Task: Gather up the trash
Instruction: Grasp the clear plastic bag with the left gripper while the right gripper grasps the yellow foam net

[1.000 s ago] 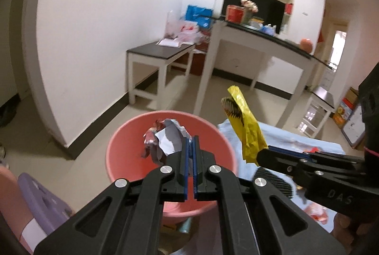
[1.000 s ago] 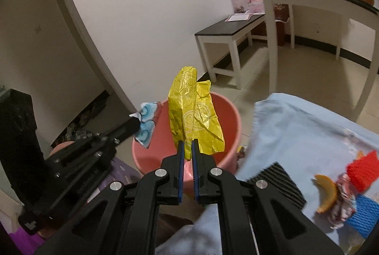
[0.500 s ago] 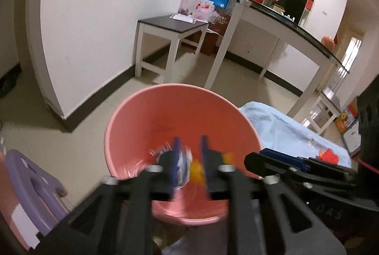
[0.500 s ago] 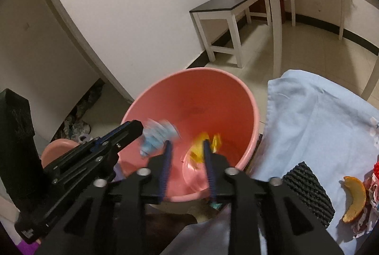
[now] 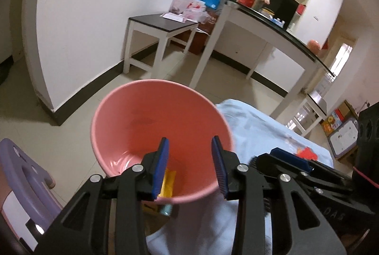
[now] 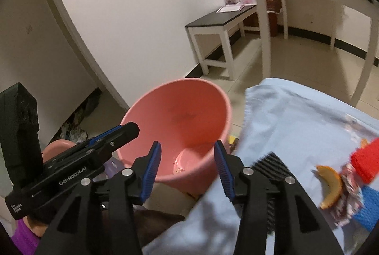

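Observation:
A pink bucket (image 5: 142, 117) stands on the floor beside the blue-clothed table (image 5: 255, 127). My left gripper (image 5: 190, 167) is open and empty over the bucket's near rim. A yellow wrapper (image 5: 168, 184) lies inside the bucket. In the right wrist view the bucket (image 6: 187, 113) lies ahead, and my right gripper (image 6: 187, 167) is open and empty above its near side. On the table cloth (image 6: 296, 117) lie an orange peel (image 6: 330, 185), a red foam net (image 6: 366, 160), a crumpled wrapper (image 6: 350, 186), a blue net (image 6: 368, 207) and a black net (image 6: 272, 165).
A purple stool (image 5: 26, 179) stands at the lower left. A small dark-topped side table (image 5: 163, 25) and a long counter (image 5: 272, 23) stand by the white wall. The left gripper body (image 6: 71, 165) crosses the right wrist view at left.
Both grippers opened over the bucket. The yellow wrapper and the crumpled blue-white wrapper dropped out of the fingers into the bucket.

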Action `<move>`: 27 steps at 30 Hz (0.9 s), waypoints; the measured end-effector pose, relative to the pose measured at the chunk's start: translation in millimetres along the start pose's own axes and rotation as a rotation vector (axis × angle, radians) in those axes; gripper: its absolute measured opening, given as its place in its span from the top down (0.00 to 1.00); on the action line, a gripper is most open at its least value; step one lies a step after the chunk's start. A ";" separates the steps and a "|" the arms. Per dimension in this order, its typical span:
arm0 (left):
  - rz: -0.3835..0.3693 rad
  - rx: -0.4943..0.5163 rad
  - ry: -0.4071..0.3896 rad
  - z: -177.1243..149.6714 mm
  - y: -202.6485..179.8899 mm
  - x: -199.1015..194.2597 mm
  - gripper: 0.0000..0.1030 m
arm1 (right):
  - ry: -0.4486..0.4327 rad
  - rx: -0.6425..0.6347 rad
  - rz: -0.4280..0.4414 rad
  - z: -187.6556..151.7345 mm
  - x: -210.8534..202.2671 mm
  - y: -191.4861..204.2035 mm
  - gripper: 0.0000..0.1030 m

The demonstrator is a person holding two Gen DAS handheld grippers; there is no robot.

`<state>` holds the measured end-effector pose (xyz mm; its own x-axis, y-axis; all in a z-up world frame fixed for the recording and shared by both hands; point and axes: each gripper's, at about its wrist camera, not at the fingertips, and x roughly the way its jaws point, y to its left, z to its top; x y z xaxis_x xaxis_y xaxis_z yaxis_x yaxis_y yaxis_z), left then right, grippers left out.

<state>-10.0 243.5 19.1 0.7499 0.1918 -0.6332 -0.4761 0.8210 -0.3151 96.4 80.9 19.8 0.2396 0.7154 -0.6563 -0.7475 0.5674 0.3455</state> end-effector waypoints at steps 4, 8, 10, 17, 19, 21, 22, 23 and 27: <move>-0.040 0.020 -0.002 -10.3 -26.3 -11.5 0.64 | -0.042 0.011 -0.046 -11.4 -37.2 -20.6 0.52; -0.097 0.063 0.016 -24.1 -58.2 -18.7 0.64 | -0.085 0.019 -0.120 -25.9 -78.2 -42.1 0.51; -0.125 0.087 0.033 -33.2 -73.6 -20.1 0.64 | -0.114 0.020 -0.177 -35.4 -102.5 -54.3 0.51; -0.239 0.178 0.089 -65.3 -123.5 -24.0 0.64 | -0.160 0.050 -0.349 -78.6 -155.4 -101.9 0.50; -0.259 0.208 0.107 -74.4 -135.3 -22.5 0.64 | -0.146 0.082 -0.368 -94.5 -161.8 -117.8 0.50; -0.274 0.231 0.133 -83.8 -144.4 -17.7 0.64 | -0.136 0.104 -0.383 -110.0 -164.8 -130.3 0.50; -0.278 0.245 0.155 -89.6 -150.3 -12.3 0.64 | -0.131 0.115 -0.389 -116.7 -164.9 -135.2 0.49; -0.278 0.251 0.170 -93.5 -153.5 -8.6 0.64 | -0.125 0.130 -0.393 -122.3 -166.0 -141.0 0.48; -0.264 0.274 0.225 -107.0 -164.4 12.1 0.64 | -0.117 0.190 -0.404 -143.1 -172.3 -163.4 0.45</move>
<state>28.1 53.4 -12.4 0.6960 -0.1408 -0.7041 -0.1192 0.9443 -0.3067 88.6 -193.5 -19.5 0.5650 0.4561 -0.6876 -0.4550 0.8674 0.2014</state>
